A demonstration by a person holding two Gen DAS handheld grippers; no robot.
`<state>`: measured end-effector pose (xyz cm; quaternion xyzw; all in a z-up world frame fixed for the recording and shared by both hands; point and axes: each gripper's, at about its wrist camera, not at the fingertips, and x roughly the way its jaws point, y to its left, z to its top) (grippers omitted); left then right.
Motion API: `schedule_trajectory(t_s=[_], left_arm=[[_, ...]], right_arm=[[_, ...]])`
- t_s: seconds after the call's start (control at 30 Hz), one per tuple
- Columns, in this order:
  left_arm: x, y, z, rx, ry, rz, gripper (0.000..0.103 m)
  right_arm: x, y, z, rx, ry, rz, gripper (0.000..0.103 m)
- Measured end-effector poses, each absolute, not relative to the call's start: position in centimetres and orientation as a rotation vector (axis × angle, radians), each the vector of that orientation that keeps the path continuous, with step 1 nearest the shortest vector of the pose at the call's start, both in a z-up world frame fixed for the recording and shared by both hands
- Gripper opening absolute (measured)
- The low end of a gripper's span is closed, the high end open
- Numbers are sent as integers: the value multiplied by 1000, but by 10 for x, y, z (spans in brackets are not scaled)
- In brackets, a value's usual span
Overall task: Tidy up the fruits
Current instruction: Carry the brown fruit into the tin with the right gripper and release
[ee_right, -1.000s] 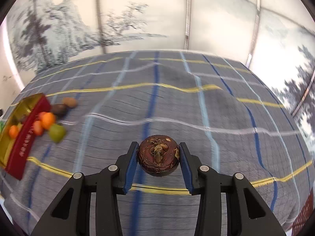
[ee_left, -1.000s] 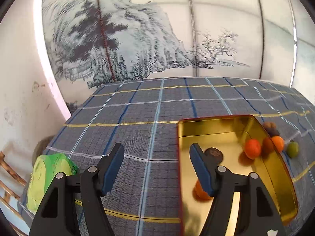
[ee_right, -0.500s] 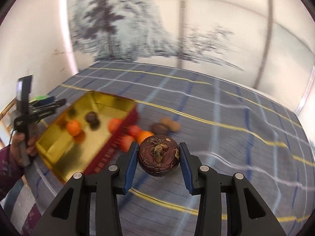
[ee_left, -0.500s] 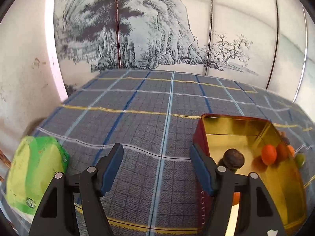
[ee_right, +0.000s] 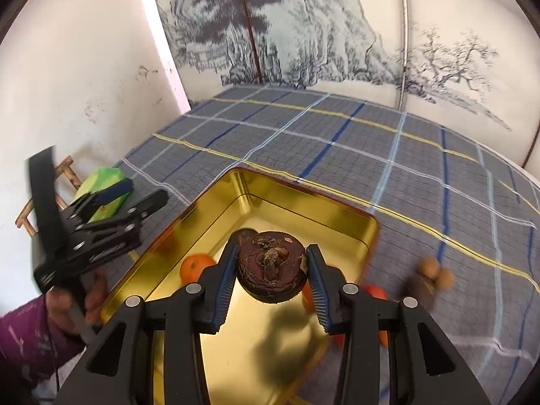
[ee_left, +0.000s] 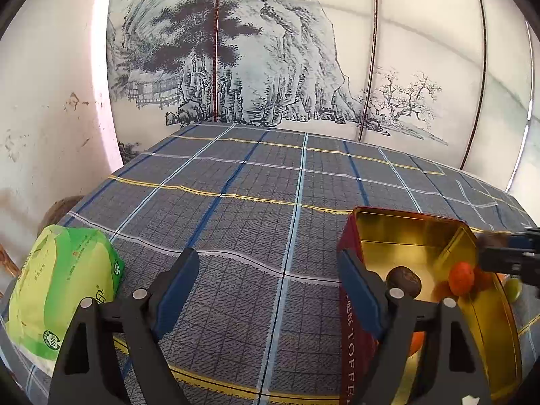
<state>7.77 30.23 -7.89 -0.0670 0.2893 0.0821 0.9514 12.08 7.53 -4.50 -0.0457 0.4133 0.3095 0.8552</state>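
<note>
Now the right claw [ee_right: 270, 271] is closed on a dark brown round fruit [ee_right: 271, 266] with a dry stem on top; the blue pads press on its two sides. The fruit hangs above the open tin box [ee_right: 303, 209], which is gold inside and red outside and stands on the tabletop [ee_right: 337, 135] with a grey checked cloth. A shadow of the fruit falls on the gold floor of the box.

Inside the box lie an orange fruit [ee_right: 194, 266] and a second dark fruit [ee_left: 403, 278], which in the right wrist view is mostly hidden behind the held one. Outside the box, on its right side in the right wrist view, there are more orange fruits [ee_right: 374, 292] and some brown ones [ee_right: 435, 270], blurred. In the left wrist view a small green fruit [ee_left: 513, 288] shows just past the far wall of the box.

The left claw [ee_left: 266, 283] is beside the box, with its jaws wide and opening, and nothing is between them except cloth; its right finger is near the red wall. A hand [ee_right: 72, 300] with a purple sleeve [ee_right: 20, 334] holds this tool. A green packet [ee_left: 57, 290] lies at the tabletop's left edge.
</note>
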Motion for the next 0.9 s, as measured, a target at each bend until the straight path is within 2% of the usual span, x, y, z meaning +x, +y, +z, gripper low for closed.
schedule_trajectory(t_s=[0.33, 0.9], left_arm=[[76, 300, -79, -112, 575, 198, 86], [76, 299, -79, -116, 570, 213, 89]], right_arm=[[169, 119, -73, -80, 975, 619, 42], [190, 152, -73, -70, 1017, 580, 42]])
